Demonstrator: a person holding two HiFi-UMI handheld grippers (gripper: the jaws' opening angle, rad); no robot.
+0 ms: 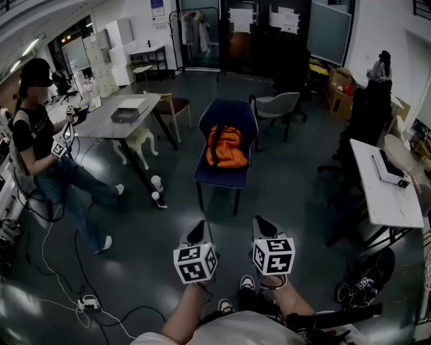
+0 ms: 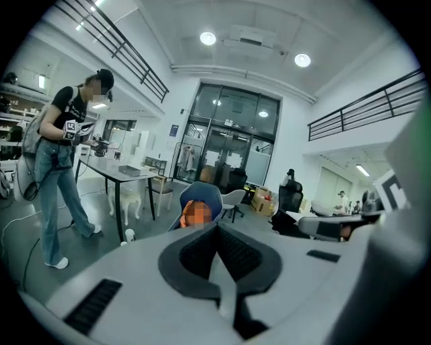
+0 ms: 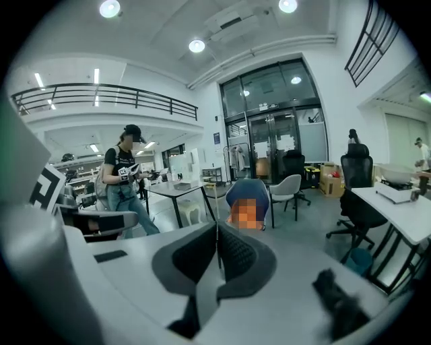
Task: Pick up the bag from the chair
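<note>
Orange backpack [image 1: 226, 148] is lying untouched on the blue chair [image 1: 232, 113], well ahead. Left tongs [image 1: 197, 233] and right tongs [image 1: 263, 227] are hovering, pressed together and empty. Approach and grasp are both remaining.

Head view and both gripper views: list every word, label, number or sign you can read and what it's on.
No text is readable.
Left gripper and right gripper: square black-and-white markers only, no letters.
White sheets on the dark doors: too small to read.
Blue sign: blurred.
</note>
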